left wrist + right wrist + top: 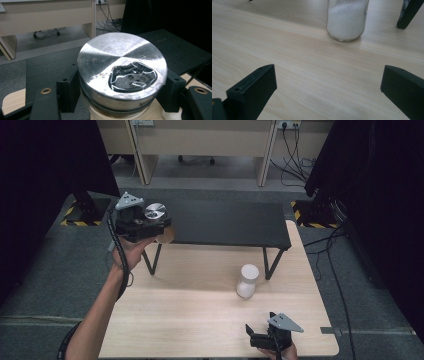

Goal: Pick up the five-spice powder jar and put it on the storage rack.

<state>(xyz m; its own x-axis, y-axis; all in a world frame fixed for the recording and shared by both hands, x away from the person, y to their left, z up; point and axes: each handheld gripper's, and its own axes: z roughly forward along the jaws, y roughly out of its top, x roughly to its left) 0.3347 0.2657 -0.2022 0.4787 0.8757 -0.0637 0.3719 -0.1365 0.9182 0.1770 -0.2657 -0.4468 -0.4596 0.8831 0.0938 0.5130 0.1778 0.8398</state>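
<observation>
Right tool rests low at the worktop near edge, jaws spread wide and empty, aimed at the salt jar just ahead. Left tool clamps a metal-lidded jar, lifted beside the black shelf, probably for placing there.

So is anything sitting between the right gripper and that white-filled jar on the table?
Nothing visible. The right gripper is open, with bare wooden table between it and the jar. The black shelf's leg stands off to one side, clear of the path.
</observation>
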